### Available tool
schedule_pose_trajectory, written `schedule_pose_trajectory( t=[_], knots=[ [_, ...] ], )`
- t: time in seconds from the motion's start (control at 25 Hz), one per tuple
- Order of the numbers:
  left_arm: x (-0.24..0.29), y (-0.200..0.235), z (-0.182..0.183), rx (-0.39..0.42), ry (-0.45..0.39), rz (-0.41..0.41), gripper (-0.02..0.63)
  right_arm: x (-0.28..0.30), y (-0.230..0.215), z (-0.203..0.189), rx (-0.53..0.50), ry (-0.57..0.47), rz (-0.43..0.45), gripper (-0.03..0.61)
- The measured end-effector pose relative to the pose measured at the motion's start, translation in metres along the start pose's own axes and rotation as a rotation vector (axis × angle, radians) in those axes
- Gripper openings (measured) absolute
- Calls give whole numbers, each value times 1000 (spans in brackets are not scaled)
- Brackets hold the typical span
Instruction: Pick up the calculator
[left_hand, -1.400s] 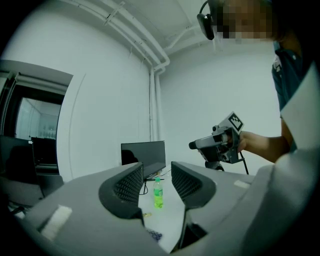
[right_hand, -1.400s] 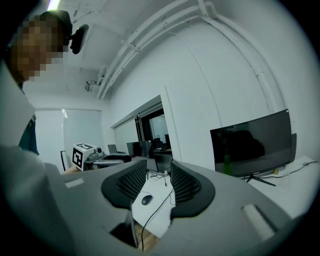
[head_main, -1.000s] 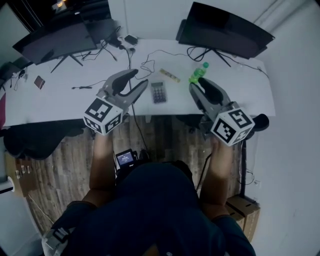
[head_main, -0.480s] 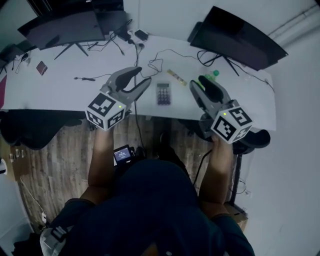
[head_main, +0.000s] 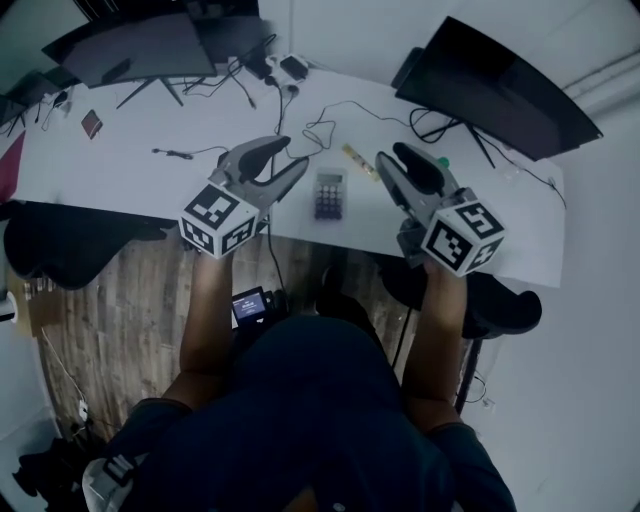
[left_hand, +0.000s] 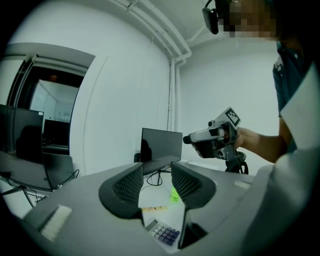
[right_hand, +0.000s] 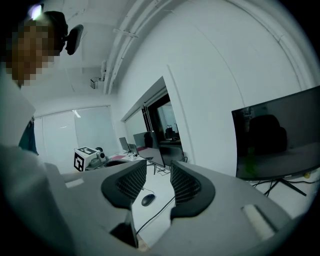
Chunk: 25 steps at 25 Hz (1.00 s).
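Note:
The calculator (head_main: 330, 193), grey with dark keys, lies flat near the front edge of the white table (head_main: 130, 180). It sits between my two grippers, and neither touches it. My left gripper (head_main: 293, 154) hovers just left of it, open and holding nothing. In the left gripper view the calculator (left_hand: 164, 232) shows low down beneath the open left gripper (left_hand: 156, 176). My right gripper (head_main: 390, 156) hangs to its right, also open and holding nothing. The right gripper view shows the open right gripper (right_hand: 152, 182) aimed across the table, and the calculator does not appear there.
A yellow strip (head_main: 358, 160) lies behind the calculator, and a green bottle (left_hand: 174, 194) stands beyond it. Dark monitors stand at the back left (head_main: 140, 50) and back right (head_main: 500, 85). Cables (head_main: 330, 115) and a mouse (right_hand: 148, 200) lie on the table. A chair (head_main: 60, 245) stands at the left.
The head view has shifted. My right gripper has come forward over the table edge beside the calculator. Both grippers stay open, and the calculator lies where it was.

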<state>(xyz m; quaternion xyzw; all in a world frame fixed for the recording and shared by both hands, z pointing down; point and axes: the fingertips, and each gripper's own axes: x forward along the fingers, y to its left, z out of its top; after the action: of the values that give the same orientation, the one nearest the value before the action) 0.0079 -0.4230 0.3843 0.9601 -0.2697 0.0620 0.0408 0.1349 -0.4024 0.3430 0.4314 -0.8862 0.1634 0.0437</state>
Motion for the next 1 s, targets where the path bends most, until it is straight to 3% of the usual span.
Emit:
schedule_pose_trajectory(
  t=[1.0],
  knots=[
    [56, 41, -101, -186, 124, 27, 175, 46, -57, -66, 120, 134, 38, 158]
  ],
)
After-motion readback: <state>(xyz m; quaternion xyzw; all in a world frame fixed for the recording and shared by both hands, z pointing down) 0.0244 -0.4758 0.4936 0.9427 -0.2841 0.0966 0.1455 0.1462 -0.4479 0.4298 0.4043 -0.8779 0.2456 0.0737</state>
